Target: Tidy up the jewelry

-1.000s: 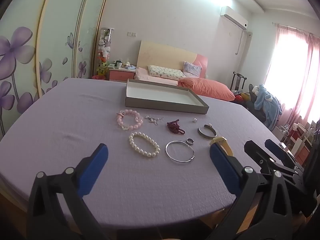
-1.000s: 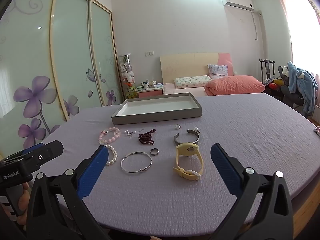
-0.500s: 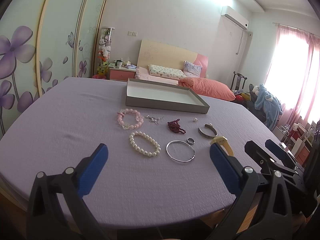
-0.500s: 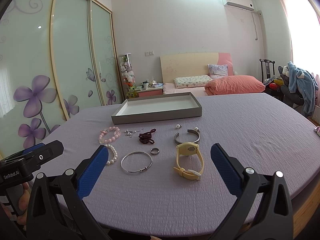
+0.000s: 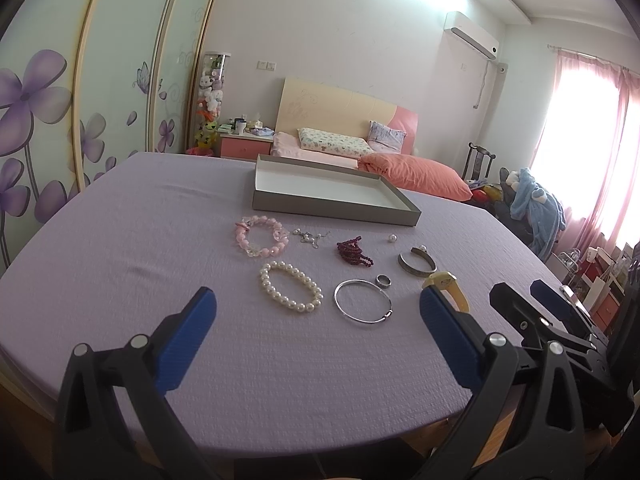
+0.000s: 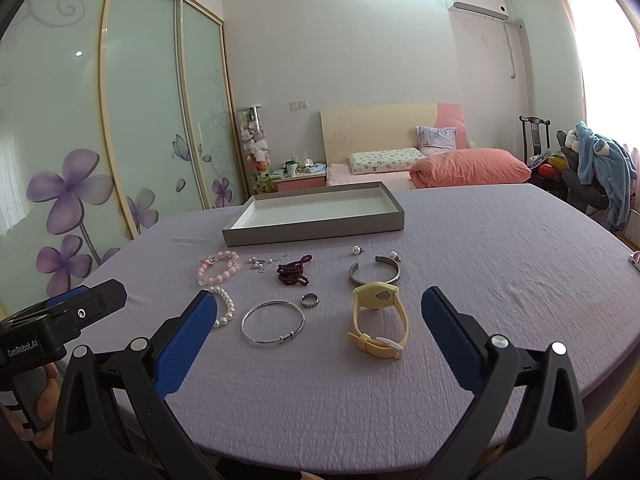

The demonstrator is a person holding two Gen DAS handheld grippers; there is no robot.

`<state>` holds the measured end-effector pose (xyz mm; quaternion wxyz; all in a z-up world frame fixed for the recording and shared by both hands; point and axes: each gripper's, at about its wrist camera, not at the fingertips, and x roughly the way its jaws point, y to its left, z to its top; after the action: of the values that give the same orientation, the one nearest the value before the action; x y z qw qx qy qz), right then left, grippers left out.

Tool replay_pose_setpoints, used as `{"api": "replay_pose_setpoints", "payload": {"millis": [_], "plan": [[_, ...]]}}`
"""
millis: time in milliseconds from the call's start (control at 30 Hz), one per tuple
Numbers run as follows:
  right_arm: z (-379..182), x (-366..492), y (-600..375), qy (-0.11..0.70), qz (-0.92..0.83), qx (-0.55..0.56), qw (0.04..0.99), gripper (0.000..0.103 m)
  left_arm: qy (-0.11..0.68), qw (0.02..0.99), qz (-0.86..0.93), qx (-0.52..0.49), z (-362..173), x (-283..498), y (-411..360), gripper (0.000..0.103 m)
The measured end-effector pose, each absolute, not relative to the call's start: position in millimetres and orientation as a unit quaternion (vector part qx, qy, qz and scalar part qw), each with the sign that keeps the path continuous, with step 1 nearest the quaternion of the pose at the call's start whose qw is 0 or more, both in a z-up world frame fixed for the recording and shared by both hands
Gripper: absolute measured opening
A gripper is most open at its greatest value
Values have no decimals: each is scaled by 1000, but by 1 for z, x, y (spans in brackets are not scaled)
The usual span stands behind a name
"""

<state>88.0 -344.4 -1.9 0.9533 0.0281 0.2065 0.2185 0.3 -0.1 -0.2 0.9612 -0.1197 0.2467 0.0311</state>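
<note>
Both hand-held grippers released, jaws wide, nothing between them, hovering over the near edge of the counter [image 6: 500, 264]. Left hand-held gripper [image 5: 316, 308]; right hand-held gripper [image 6: 320, 312].

Tray [image 6: 316, 229] at 12 o'clock on the far side, long axis left-right, skewed slightly so its right end sits farther back in the right view. Inside looks white.

Jewelry lies loose in front of it, none in the tray:
- pink bracelet [image 6: 218, 267] at 10 o'clock, flat
- pearl bracelet [image 5: 290, 287] just nearer than the pink one
- dark red beads [image 6: 294, 271] bunched, centre
- bangle [image 6: 273, 322] flat, clasp toward the camera
- ring [image 6: 309, 300] just beside bangle at its 1 o'clock
- cuff [image 6: 374, 276], opening facing the tray
- yellow watch [image 6: 378, 320] buckled, long axis near-far, face end toward the cuff
</note>
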Motion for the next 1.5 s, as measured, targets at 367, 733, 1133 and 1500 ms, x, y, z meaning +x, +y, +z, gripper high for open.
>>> {"api": "replay_pose_setpoints", "payload": {"millis": [367,733,1133,1500], "plan": [[-2,88,-344,207,219,28,953,102,248,961,31,-120,0,0,0,101],[-2,87,-341,208,219,27,953,102,248,961,31,-120,0,0,0,101],[-8,86,-340,209,219,28,953,102,250,960,33,-120,0,-2,0,101],[-8,85,-340,210,219,27,953,102,251,960,33,-121,0,-2,0,101]]}}
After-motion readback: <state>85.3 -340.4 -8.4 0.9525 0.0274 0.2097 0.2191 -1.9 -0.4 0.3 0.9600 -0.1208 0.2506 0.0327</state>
